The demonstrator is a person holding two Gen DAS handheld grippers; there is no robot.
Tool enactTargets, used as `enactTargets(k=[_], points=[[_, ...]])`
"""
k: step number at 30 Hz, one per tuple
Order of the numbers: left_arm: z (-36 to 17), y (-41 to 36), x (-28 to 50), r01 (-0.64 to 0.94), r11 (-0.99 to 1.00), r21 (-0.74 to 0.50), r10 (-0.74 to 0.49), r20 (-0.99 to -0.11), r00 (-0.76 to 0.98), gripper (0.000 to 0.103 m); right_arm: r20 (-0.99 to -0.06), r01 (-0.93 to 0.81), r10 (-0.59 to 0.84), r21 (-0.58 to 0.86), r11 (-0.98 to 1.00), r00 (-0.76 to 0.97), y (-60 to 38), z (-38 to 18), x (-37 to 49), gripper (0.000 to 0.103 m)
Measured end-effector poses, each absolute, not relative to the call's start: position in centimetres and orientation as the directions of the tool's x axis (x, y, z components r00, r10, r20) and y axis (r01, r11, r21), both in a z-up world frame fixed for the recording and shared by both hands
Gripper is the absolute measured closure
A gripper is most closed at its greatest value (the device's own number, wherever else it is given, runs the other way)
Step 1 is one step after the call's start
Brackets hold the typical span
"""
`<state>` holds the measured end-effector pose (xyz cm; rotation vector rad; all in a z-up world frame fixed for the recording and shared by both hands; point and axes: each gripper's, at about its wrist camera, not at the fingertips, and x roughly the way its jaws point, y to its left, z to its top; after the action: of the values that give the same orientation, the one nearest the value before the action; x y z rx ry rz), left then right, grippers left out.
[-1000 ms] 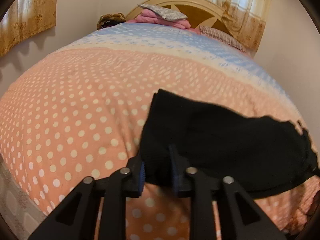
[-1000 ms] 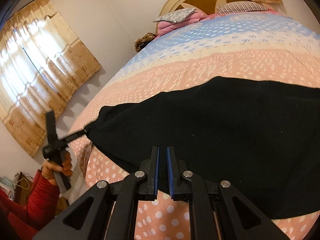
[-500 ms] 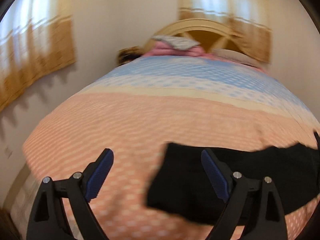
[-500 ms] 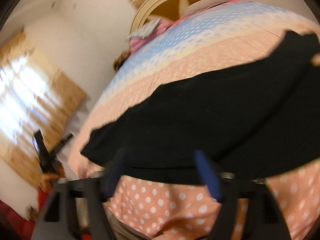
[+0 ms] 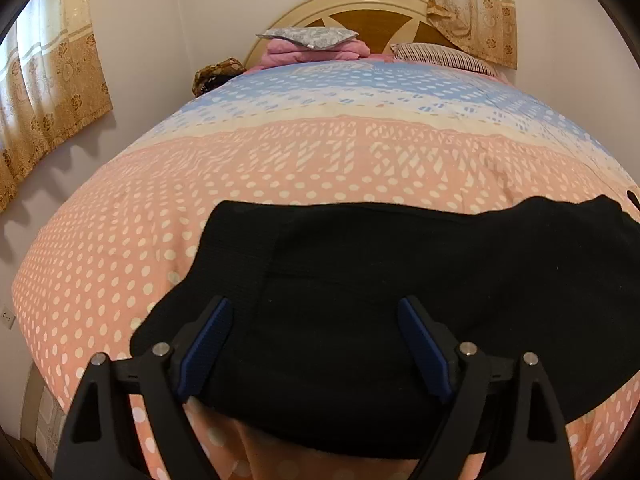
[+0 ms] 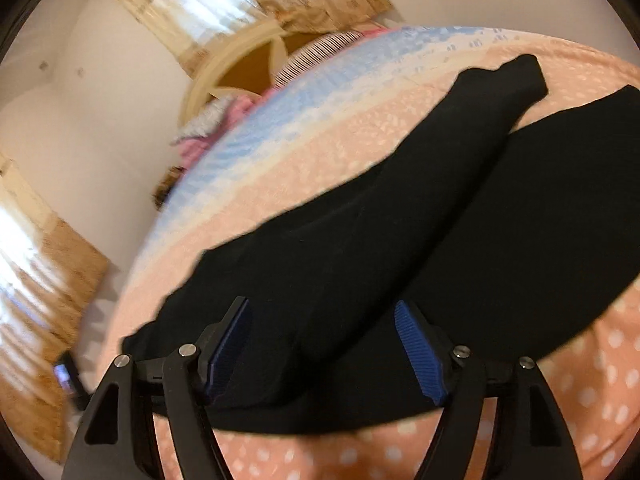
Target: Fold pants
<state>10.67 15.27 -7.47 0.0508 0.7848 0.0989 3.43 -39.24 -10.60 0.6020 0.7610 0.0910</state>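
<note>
Near the bed's [image 5: 280, 168] front edge, the black pants [image 5: 380, 288] lie loose, legs still apart. Both the left hand-held gripper [image 5: 316, 344] and the right hand-held gripper [image 6: 324, 344] hold nothing, jaws wide but closing a little. Folding is mostly left.

No text, label, brand or number is readable anywhere here

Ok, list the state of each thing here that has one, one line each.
black pants: lying flat on the bed, held by neither gripper.
left gripper: jaws wide, closing a little, gripping nothing.
right gripper: jaws wide, closing a little, gripping nothing.
curtains: drawn.
</note>
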Motion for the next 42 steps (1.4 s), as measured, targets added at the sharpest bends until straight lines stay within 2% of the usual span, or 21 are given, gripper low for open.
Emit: enactTargets(k=[1, 4, 7, 10, 13, 17, 19, 21, 24, 26, 28, 30, 34, 37, 42], points=[[-7.4, 15.3, 10.7, -0.069, 0.994, 0.086, 0.109, -0.702, 0.703, 0.015, -0.624, 0.139, 0.264, 0.520, 0.843, 0.736, -38.7, -10.5, 4.0, 0.037], [-7.3, 15.5, 10.6, -0.066, 0.994, 0.090, 0.111, -0.702, 0.703, 0.015, -0.667, 0.154, 0.208, 0.441, 0.884, 0.716, -38.3, -10.1, 4.9, 0.094], [-7.6, 15.2, 10.8, -0.060, 0.995, 0.077, 0.097, -0.706, 0.702, 0.015, -0.635, 0.150, 0.263, 0.519, 0.841, 0.726, -40.5, -10.7, 3.3, 0.095], [-7.9, 14.7, 11.1, -0.052, 0.996, 0.077, 0.092, -0.709, 0.699, 0.014, -0.596, 0.112, 0.225, 0.475, 0.873, 0.771, -40.5, -9.1, 0.7, 0.097], [-7.8, 14.6, 11.0, -0.044, 0.996, 0.078, 0.087, -0.710, 0.699, 0.014, -0.610, 0.130, 0.192, 0.442, 0.887, 0.769, -39.9, -8.9, -1.0, 0.097], [-8.0, 14.3, 10.5, -0.032, 0.995, 0.098, 0.092, -0.709, 0.699, 0.014, -0.667, 0.203, 0.167, 0.441, 0.874, 0.726, -40.2, -12.2, -1.3, 0.097], [-8.1, 14.1, 10.2, -0.031, 0.993, 0.116, 0.104, -0.705, 0.702, 0.014, -0.631, 0.192, 0.173, 0.466, 0.864, 0.756, -40.6, -12.6, -1.5, 0.095], [-7.7, 14.1, 9.9, -0.033, 0.993, 0.110, 0.102, -0.706, 0.701, 0.014, -0.637, 0.174, 0.196, 0.471, 0.865, 0.746, -40.8, -12.2, -1.4, 0.090], [-6.5, 14.7, 9.6, -0.049, 0.997, 0.062, 0.078, -0.705, 0.705, 0.014, -0.633, 0.247, 0.204, 0.549, 0.798, 0.747, -43.0, -11.0, -2.4, 0.069], [-5.4, 14.7, 9.6, -0.051, 0.998, 0.023, 0.053, -0.687, 0.725, 0.014, -0.591, 0.298, 0.106, 0.544, 0.785, 0.800, -44.4, -9.1, -4.1, 0.047], [-4.8, 14.3, 9.9, -0.043, 0.999, 0.000, 0.032, -0.679, 0.733, 0.014, -0.515, 0.286, 0.036, 0.531, 0.798, 0.857, -44.8, -6.7, -4.9, 0.033], [-4.7, 13.3, 10.5, -0.019, 1.000, -0.019, 0.001, -0.677, 0.736, 0.014, -0.465, 0.184, 0.103, 0.531, 0.827, 0.879, -44.0, -4.9, -3.2, 0.032], [-6.0, 10.6, 10.8, 0.030, 0.999, -0.039, -0.048, -0.694, 0.718, 0.014, -0.437, -0.071, 0.377, 0.573, 0.817, 0.817, -40.7, -3.6, 3.4, 0.032], [-7.2, 9.3, 10.2, 0.071, 0.996, -0.050, -0.085, -0.722, 0.687, 0.014, -0.468, -0.210, 0.547, 0.596, 0.775, 0.694, -36.4, -4.4, 10.0, 0.032], [-8.3, 7.7, 8.4, 0.100, 0.992, 0.070, -0.023, -0.696, 0.717, 0.014, -0.553, -0.334, 0.670, 0.591, 0.735, 0.495, -28.7, -7.0, 16.5, 0.032]])
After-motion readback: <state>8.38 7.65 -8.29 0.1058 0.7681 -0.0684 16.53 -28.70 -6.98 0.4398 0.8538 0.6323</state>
